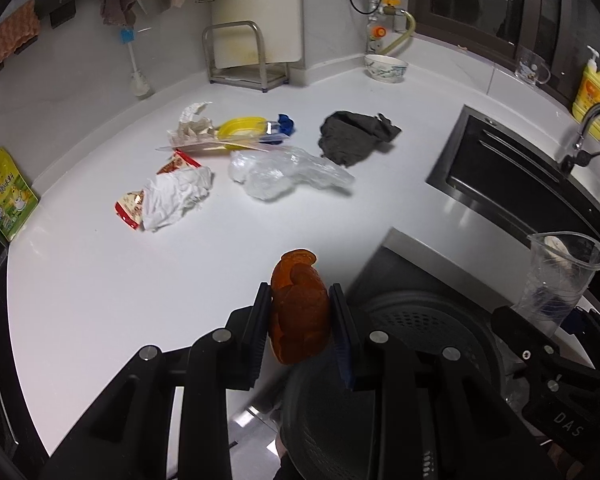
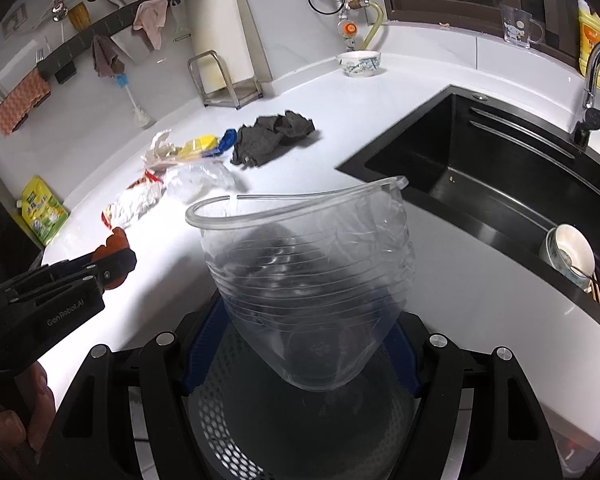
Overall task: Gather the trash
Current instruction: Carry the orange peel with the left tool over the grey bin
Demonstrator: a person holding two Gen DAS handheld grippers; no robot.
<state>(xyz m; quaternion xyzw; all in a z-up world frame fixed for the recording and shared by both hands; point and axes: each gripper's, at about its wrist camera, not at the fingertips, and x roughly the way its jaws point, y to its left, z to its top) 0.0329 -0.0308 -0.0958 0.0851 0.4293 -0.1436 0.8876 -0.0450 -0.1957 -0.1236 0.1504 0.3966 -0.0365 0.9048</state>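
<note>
My left gripper (image 1: 300, 328) is shut on an orange peel (image 1: 298, 312) and holds it over the counter's front edge, beside a grey perforated trash bin (image 1: 420, 328) below. My right gripper (image 2: 300, 344) is shut on a clear plastic cup (image 2: 308, 272), squeezed between blue pads above the same bin (image 2: 236, 432). The cup also shows in the left wrist view (image 1: 560, 276). On the counter lie crumpled white paper with a red wrapper (image 1: 172, 196), a clear plastic bag (image 1: 284, 174), a yellow lid with packaging (image 1: 236, 132) and a dark cloth (image 1: 354, 138).
A black sink (image 2: 480, 176) with a faucet (image 2: 592, 76) is at the right, with a bowl (image 2: 572, 256) in it. A patterned bowl (image 1: 386, 68), a metal rack (image 1: 240, 56), a yellow pouch (image 1: 6, 196) and a yellow soap bottle (image 1: 594, 92) stand along the counter edges.
</note>
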